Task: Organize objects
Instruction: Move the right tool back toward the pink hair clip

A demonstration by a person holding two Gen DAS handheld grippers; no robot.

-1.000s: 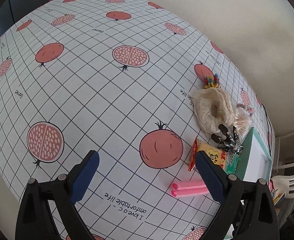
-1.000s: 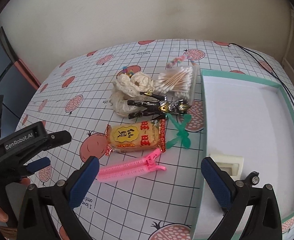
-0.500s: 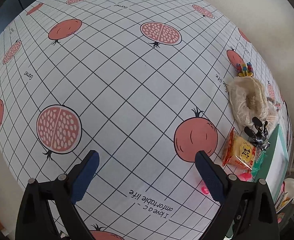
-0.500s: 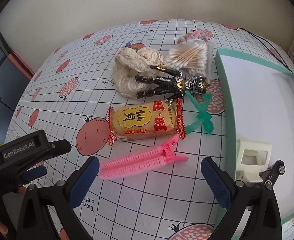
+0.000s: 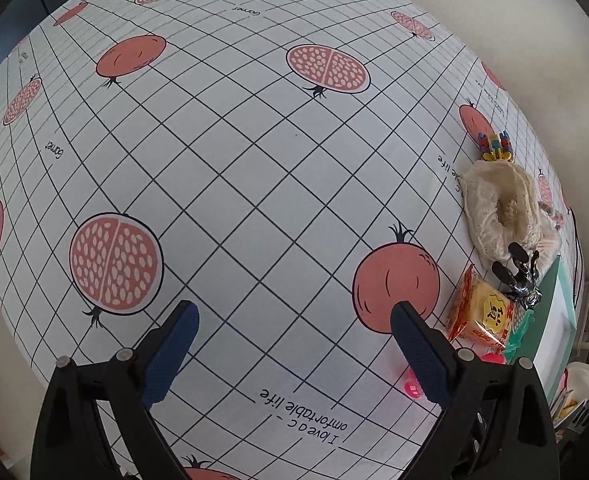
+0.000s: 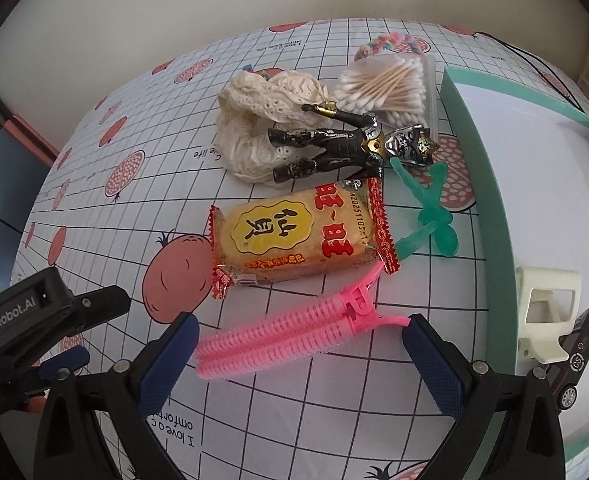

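Note:
In the right wrist view my right gripper [image 6: 300, 342] is open, low over the table, with a pink hair clip [image 6: 290, 336] lying between its blue pads, untouched. Beyond it lie a yellow snack packet [image 6: 294, 236], a black toy figure [image 6: 342, 148], a cream lace scrunchie [image 6: 262, 120], a box of cotton swabs [image 6: 390, 88] and a green plastic toy [image 6: 430, 208]. My left gripper [image 5: 292, 338] stands open over bare tablecloth. The left wrist view shows the snack packet [image 5: 484, 312] and the scrunchie [image 5: 498, 208] at the far right.
A teal-rimmed white tray [image 6: 494, 224] on the right holds a cream plastic piece [image 6: 546, 312] and a black toy car [image 6: 578, 356]. A pastel bracelet [image 6: 386, 42] lies behind the swabs. The left gripper's body [image 6: 34, 316] sits at the left edge of the right wrist view.
My right gripper has moved forward and down, so the pink clip now lies between its fingers. The left gripper has swung left, away from the pile.

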